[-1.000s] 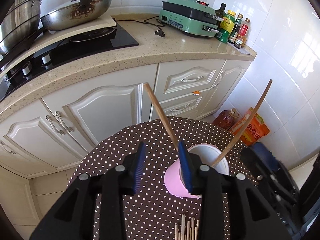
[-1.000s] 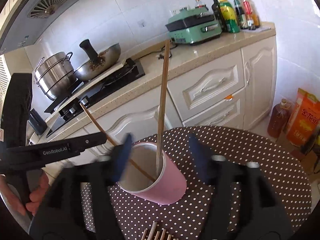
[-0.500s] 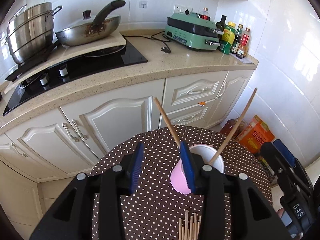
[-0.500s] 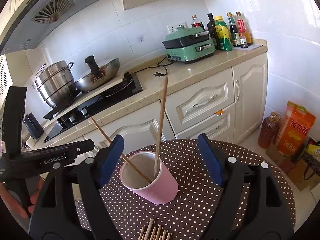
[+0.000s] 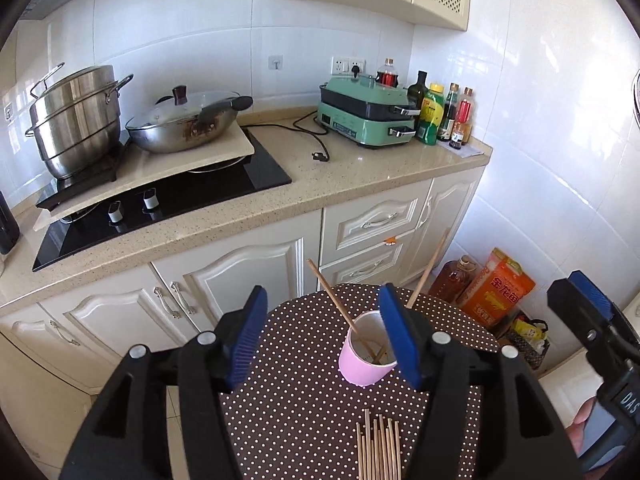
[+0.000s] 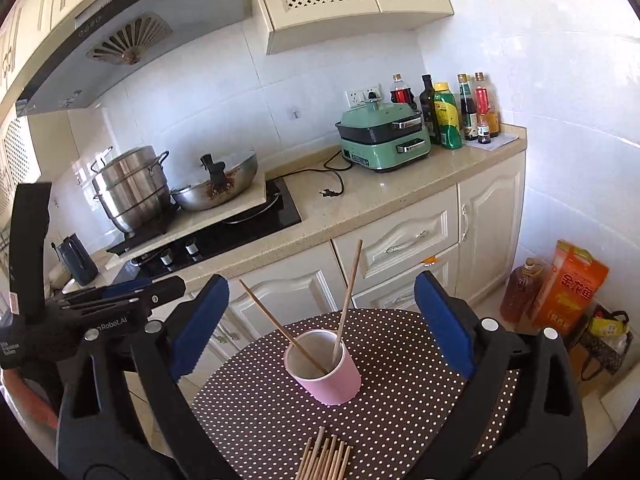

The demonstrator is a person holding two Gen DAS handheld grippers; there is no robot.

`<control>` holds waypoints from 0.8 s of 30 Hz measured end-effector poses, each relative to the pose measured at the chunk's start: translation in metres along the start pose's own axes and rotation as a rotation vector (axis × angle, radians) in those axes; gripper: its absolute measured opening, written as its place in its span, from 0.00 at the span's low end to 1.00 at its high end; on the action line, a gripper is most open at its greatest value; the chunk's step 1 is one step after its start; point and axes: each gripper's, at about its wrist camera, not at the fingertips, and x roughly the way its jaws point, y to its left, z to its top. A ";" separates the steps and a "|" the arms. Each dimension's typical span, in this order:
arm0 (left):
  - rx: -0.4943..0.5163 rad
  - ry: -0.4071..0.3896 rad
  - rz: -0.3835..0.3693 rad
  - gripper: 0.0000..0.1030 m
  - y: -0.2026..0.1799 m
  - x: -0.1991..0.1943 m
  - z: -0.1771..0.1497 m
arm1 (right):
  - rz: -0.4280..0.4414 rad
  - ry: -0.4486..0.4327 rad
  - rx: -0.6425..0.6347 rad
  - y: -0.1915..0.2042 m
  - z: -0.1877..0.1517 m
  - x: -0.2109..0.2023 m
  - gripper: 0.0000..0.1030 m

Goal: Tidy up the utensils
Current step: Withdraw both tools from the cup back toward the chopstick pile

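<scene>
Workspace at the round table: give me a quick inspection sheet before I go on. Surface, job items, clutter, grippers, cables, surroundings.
Surface: round table in brown polka-dot cloth.
Job's things: pink cup upright, two chopsticks leaning apart inside; loose chopstick bundle flat at the near edge.
Clutter: nothing seen on the table.
Grippers: left gripper and right gripper above the table, jaws opening, nothing between the pads.
Cables: unplugged power cord on the counter by the green cooker.
Surroundings: wok, steel pot, bottles on the counter; oil jug, orange bag on the floor.
</scene>
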 end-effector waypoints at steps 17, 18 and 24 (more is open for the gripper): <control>0.000 0.159 -0.001 0.56 0.026 -0.002 -0.075 | -0.104 0.209 0.055 -0.015 -0.067 -0.013 0.91; -0.004 0.176 -0.003 0.56 0.028 0.001 -0.082 | -0.109 0.235 0.067 -0.018 -0.075 -0.010 0.91; -0.003 0.273 -0.018 0.56 0.036 0.024 -0.123 | -0.166 0.393 0.134 -0.035 -0.124 0.008 0.91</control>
